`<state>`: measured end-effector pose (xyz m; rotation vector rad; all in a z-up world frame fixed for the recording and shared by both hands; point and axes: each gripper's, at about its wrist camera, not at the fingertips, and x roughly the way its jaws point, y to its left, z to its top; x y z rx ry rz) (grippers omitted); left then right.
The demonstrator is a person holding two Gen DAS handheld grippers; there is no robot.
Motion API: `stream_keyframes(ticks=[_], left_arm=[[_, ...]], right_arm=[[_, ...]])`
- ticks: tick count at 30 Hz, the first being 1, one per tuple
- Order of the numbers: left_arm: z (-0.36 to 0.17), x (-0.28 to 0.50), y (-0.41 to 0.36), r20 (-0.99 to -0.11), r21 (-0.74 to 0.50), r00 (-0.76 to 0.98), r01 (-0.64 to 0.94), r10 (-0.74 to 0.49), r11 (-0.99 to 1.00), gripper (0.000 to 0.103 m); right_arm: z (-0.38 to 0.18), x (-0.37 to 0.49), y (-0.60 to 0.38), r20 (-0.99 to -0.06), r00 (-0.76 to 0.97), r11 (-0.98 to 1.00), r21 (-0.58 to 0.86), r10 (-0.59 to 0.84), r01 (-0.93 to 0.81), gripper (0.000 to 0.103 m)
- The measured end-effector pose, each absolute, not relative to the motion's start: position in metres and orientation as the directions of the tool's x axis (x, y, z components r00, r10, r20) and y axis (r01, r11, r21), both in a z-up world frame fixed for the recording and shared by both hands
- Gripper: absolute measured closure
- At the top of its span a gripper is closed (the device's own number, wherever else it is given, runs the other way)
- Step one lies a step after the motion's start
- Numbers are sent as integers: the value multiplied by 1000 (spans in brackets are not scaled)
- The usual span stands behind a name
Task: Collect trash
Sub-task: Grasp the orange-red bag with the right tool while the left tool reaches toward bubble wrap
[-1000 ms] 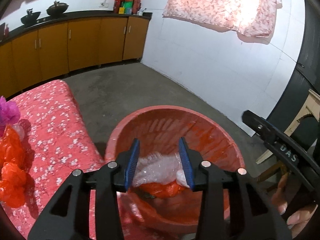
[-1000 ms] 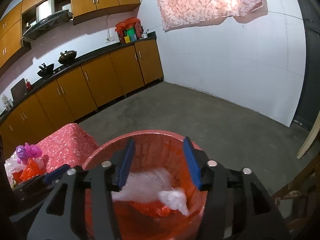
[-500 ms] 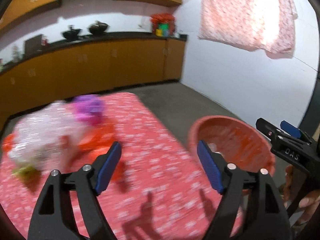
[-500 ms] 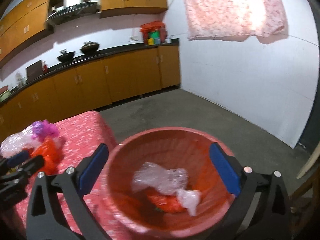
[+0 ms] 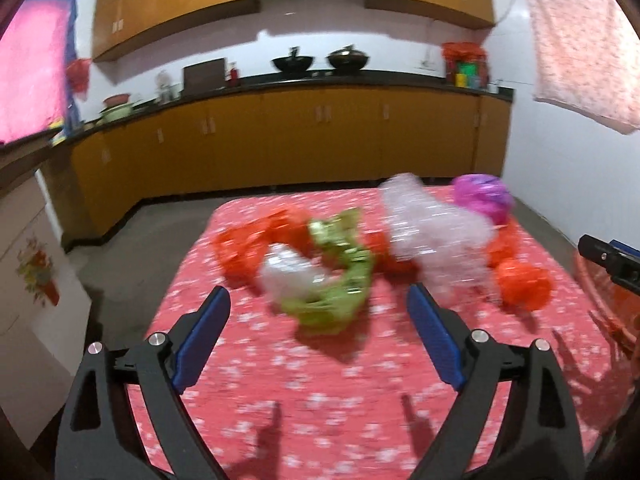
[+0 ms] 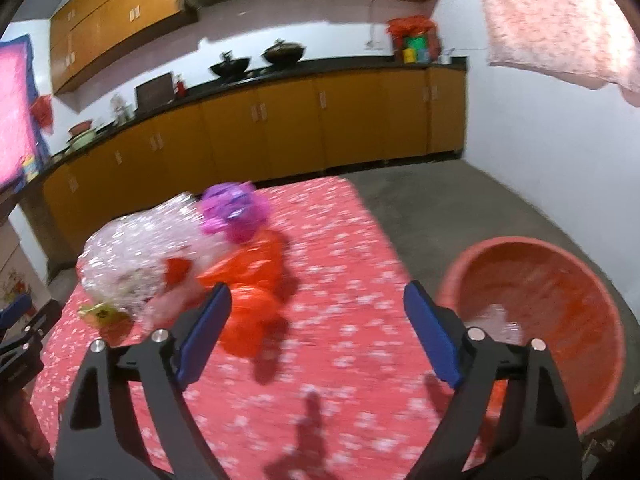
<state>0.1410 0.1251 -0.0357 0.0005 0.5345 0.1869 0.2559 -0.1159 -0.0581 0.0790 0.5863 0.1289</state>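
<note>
No writing can be read. Crinkled green foil wrapper (image 5: 340, 280) and clear bubble wrap (image 5: 436, 232) are heaped on the red floral-clothed table (image 5: 320, 392); beside it, a round red plastic tub (image 6: 560, 320). Left claw (image 5: 318, 334) is opening, right claw (image 6: 316, 330) closing, both empty.

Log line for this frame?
left gripper: opening, empty | right gripper: closing, empty | trash pile: on table | tub: beside table

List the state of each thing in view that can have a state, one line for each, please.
Left gripper: jaws opening, nothing between them.
Right gripper: jaws closing, nothing between them.
Red tub: upright on the floor beside the table, some trash inside.
Green wrapper: crumpled, lying on the table.
Bubble wrap: bunched up on the table.
Purple bag: crumpled on the table.
Cupboard doors: closed.
</note>
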Motion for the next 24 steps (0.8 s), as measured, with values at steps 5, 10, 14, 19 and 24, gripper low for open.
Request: stream_keyframes(ticks=[5,10,14,19,24], left_arm=[[-43,151,152,-524,7,831,-213,185,977,14],[-44,153,164,-519,-16,837,-212,173,977,14],[-42,156,167,-511,-22,844,-201,162,979,14],[-38,160,163,-501,-30,853,-184,144,982,14],[-31,162,155,-488,-38,864,-163,124,986,14]], right_arm=[[-70,282,-81,-578,805,990,58,138,-128,21],[-90,301,-68,-629,769,992,24,113,-126,23],[-101,313,-62,-664,739,991,21,110,-129,24],[-103,321,-63,-682,720,990,41,127,-135,34],[-106,325,-61,-698,702,987,50,143,-152,54]])
